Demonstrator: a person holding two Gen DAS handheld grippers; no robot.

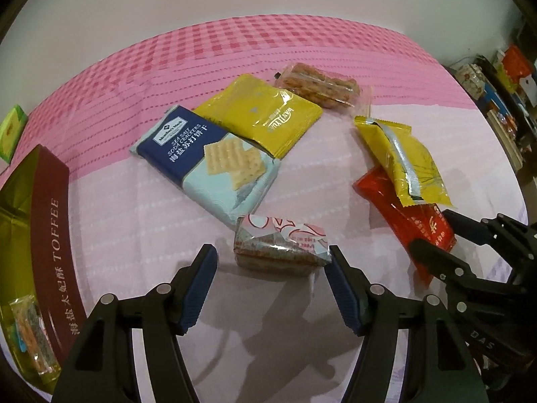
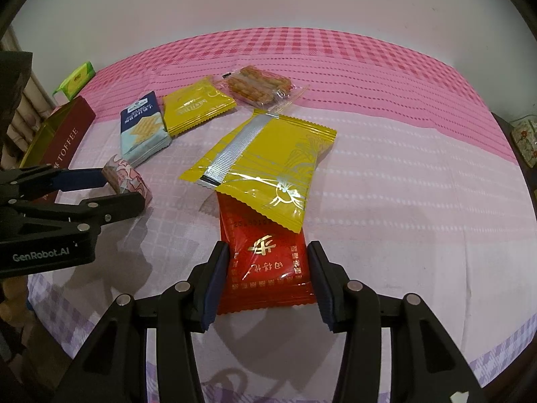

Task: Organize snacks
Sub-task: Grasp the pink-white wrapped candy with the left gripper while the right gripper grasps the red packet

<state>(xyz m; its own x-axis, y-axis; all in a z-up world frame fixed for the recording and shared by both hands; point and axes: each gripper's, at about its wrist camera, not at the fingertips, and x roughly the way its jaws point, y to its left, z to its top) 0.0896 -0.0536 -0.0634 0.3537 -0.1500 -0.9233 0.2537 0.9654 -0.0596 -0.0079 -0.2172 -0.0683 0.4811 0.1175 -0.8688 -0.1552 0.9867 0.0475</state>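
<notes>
On the left wrist view alone we see inside the toffee tin (image 1: 50,208), where one wrapped snack (image 1: 32,339) lies. Our left gripper (image 1: 272,262) stands released around the small pink-white snack (image 1: 282,243). Our right gripper (image 2: 266,275) is clenched on the red packet (image 2: 265,262), under the yellow packet (image 2: 268,164).

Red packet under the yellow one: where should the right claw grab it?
Grip the red packet across its bare near half, from above, pads on its two long side edges. The yellow packet overlaps only its far end, and the right claw already straddles it.
</notes>
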